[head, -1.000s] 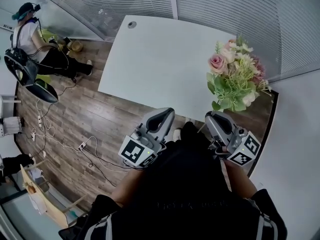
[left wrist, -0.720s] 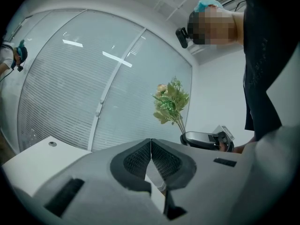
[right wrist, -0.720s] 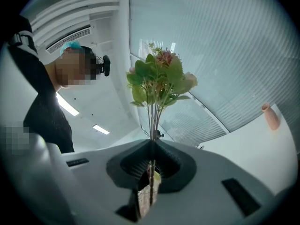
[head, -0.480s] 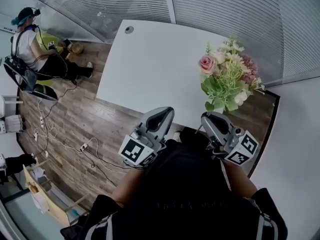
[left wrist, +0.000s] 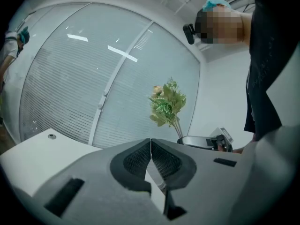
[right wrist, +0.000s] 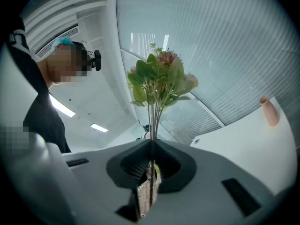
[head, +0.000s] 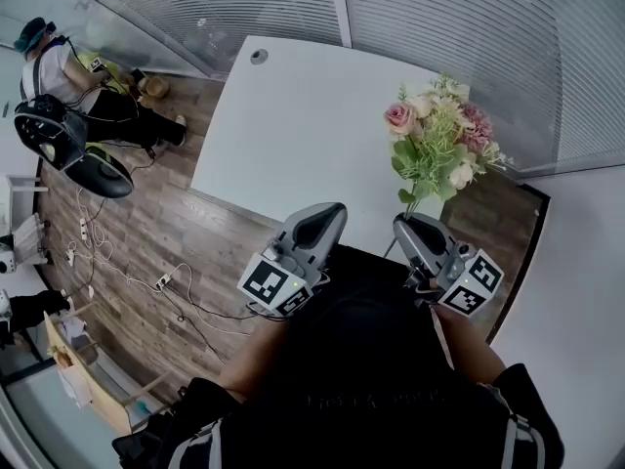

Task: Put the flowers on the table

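Note:
A bunch of artificial flowers, pink and cream blooms with green leaves, stands upright over the right end of the white table. My right gripper is shut on the thin stems, which pass between its jaws, with a paper tag hanging below. In the left gripper view the flowers show to the right, above the right gripper. My left gripper is shut on nothing, at the table's near edge beside the right one.
A pink vase stands on the table in the right gripper view. Blinds behind glass run along the far side. A person sits at the far left on the wooden floor, with cables and a power strip nearby.
The flowers have shifted left and away, further over the table, carried by the right gripper. The left gripper has edged slightly forward. The seated person has moved a little.

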Demonstrator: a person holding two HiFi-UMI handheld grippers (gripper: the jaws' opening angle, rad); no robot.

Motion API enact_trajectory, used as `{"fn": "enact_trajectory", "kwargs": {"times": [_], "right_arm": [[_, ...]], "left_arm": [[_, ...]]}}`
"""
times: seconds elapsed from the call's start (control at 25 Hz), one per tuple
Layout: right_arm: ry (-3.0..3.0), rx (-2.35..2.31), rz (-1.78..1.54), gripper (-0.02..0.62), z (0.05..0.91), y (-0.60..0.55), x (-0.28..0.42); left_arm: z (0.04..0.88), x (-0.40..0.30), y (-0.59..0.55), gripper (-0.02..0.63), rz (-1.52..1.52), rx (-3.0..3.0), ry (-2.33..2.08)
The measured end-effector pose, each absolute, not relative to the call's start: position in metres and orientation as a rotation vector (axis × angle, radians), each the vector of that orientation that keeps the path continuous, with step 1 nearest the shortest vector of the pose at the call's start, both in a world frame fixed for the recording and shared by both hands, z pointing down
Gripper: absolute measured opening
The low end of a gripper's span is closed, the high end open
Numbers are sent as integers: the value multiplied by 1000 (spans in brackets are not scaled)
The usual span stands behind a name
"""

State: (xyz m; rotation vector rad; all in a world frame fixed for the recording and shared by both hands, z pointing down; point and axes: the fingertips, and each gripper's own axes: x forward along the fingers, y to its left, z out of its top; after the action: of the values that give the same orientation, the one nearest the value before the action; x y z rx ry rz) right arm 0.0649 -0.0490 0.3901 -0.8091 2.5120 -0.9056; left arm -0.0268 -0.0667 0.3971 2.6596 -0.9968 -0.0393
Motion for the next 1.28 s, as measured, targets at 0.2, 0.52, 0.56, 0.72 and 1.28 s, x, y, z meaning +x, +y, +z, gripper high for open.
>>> {"fn": "enact_trajectory", "kwargs": {"times": [0.2, 0.52, 0.56, 0.72, 1.28], "right_arm": [[2509, -847, -933, 46, 395, -52, 64], [2514, -927, -1127, 46, 444, -100, 36], [2512, -936, -1144, 46, 450, -100, 35], [2495, -964, -1241, 46, 479, -104, 30], [2477, -1048, -1477, 46, 565, -109, 25]], "left_arm": [[400, -24, -68, 20, -30, 2624, -951], [447, -43, -114, 20, 101, 2599, -906], [450, -42, -115, 20, 109, 2581, -903], [470, -45, -121, 20, 135, 2531, -905], [521, -40, -128, 20, 99, 2381, -850]]}}
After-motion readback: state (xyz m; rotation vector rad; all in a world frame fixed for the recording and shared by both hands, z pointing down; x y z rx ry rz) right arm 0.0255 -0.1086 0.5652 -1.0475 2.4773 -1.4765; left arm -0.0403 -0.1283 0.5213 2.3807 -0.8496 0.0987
